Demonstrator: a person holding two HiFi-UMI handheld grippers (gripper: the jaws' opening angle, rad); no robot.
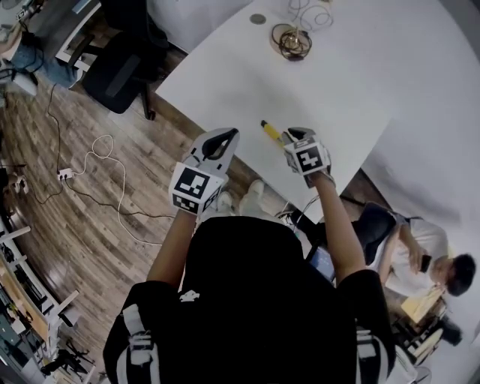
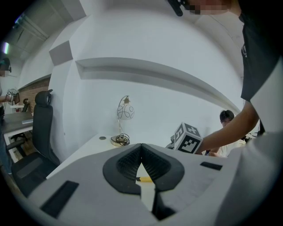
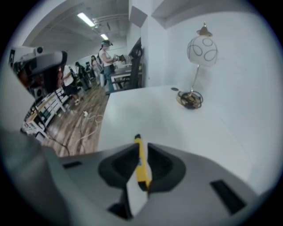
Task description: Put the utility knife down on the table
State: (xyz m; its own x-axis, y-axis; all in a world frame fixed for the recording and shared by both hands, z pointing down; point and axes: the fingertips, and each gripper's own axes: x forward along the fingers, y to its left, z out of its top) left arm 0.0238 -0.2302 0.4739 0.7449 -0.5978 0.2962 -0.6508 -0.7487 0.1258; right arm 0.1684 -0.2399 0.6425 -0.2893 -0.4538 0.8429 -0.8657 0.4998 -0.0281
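The yellow utility knife (image 1: 270, 131) sticks out up and to the left from the tips of my right gripper (image 1: 289, 137), above the white table (image 1: 360, 97) near its front edge. In the right gripper view the knife (image 3: 141, 163) runs along the line between the two pads, and my right gripper (image 3: 141, 148) is shut on its rear part. My left gripper (image 1: 225, 139) hovers just left of it at the table's edge, shut with nothing in it. In the left gripper view its pads meet (image 2: 141, 150), and a bit of the yellow knife (image 2: 145, 179) shows below them.
A small lamp with a coiled cord (image 1: 292, 41) stands at the table's far side, with a round disc (image 1: 258, 19) beside it. A black office chair (image 1: 116, 67) and loose cables (image 1: 97, 157) are on the wooden floor at left. A seated person (image 1: 420, 262) is at lower right.
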